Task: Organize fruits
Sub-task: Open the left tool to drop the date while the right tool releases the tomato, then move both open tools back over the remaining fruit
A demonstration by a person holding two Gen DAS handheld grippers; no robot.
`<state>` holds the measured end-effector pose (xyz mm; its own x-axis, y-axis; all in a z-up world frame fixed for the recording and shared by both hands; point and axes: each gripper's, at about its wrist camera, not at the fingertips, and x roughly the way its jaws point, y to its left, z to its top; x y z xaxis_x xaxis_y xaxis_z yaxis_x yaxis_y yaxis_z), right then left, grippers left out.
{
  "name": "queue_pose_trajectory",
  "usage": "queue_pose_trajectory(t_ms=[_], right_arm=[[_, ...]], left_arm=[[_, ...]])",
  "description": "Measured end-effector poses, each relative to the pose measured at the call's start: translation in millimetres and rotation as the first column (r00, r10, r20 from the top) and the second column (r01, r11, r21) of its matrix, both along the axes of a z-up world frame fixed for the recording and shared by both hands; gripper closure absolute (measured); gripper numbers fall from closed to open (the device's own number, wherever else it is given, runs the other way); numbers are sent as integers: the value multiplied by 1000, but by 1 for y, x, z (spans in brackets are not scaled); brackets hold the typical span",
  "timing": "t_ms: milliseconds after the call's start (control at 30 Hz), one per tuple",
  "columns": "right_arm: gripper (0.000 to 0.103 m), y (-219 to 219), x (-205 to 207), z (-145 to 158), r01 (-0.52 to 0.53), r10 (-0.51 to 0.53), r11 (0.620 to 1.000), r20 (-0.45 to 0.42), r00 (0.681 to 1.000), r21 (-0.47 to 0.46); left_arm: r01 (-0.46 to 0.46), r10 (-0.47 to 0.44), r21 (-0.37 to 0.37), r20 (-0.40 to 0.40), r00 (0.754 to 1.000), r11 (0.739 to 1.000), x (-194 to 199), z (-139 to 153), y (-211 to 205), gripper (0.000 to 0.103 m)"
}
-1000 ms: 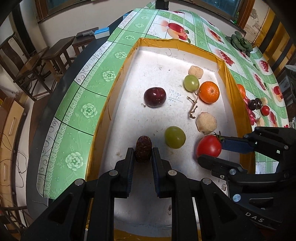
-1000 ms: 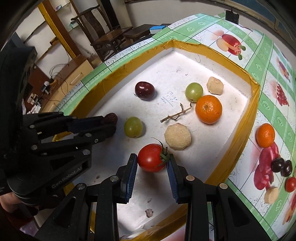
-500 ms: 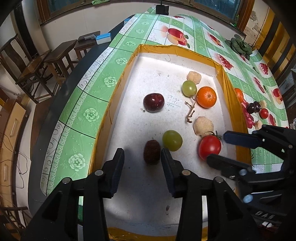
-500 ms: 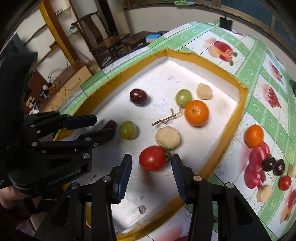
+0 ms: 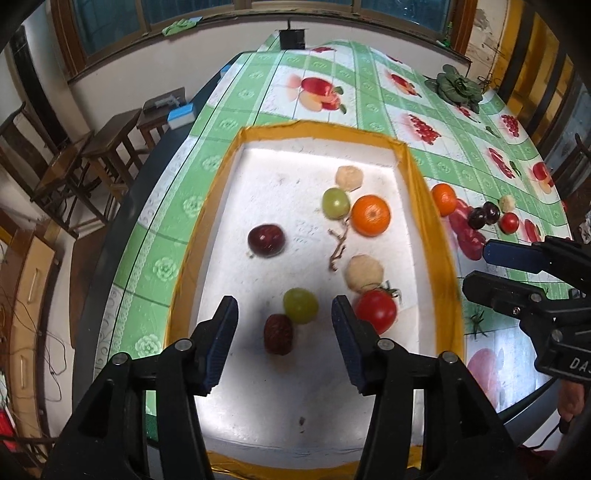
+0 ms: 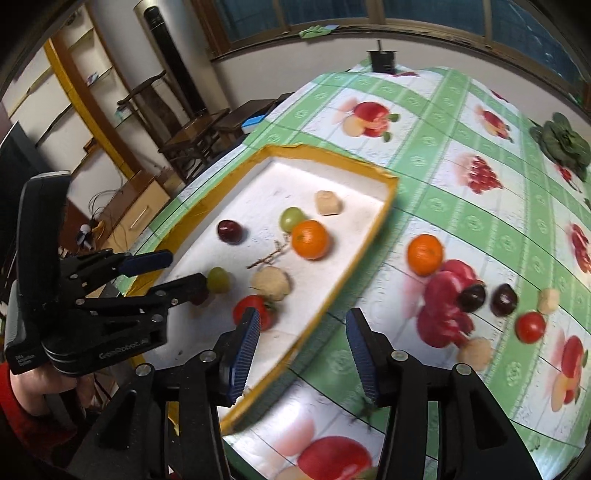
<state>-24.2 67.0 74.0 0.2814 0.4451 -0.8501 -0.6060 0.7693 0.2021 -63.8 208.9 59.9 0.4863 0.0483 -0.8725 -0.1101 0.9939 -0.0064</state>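
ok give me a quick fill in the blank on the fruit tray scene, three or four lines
1. The orange inside the tray touches a ____ grape.
2. A second orange lies ____ the tray, on the tablecloth.
3. The left gripper has its jaws ____, with the dark date lying between them.
4. The tomato in the tray is coloured ____.

Answers: green; outside; open; red

A lived-in home, likely a dining room. The counter (image 5: 266, 92) wears a green oilcloth printed with fruit. To its left stand dark wooden chairs (image 6: 184, 129) and a small wooden side table (image 5: 162, 110); past these, yellow-framed wall shelves (image 6: 77, 88) and a tall floor-standing air conditioner (image 6: 166, 55). Beyond the counter's far end, wood-framed windows (image 5: 221, 14) top a plain plastered wall.
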Motion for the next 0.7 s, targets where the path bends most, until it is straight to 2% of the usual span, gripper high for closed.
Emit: queue_pose_trajectory(t_ms=[167,267,300,400,700], right_arm=[[53,-19,1,0,39,-39,999,-6,999,5],[53,-28,2,-2,64,-64,998,-13,998,10],[53,-31,2,-2,70,-70,997,-15,997,10],[53,-41,3,-4,92,-92,996,-20,996,9],[53,-78,8,-10,191,-191,982,-31,981,-5]], left_arm=[[24,-24,14,6,1000,1000,4,7,-13,46],[42,-42,21,9,999,999,5,10,-20,33],[46,-47,24,11,999,999,5,11,-22,32],[60,-60,47,8,998,997,8,12,-29,32],[99,-100,42,8,995,994,15,15,-47,32]])
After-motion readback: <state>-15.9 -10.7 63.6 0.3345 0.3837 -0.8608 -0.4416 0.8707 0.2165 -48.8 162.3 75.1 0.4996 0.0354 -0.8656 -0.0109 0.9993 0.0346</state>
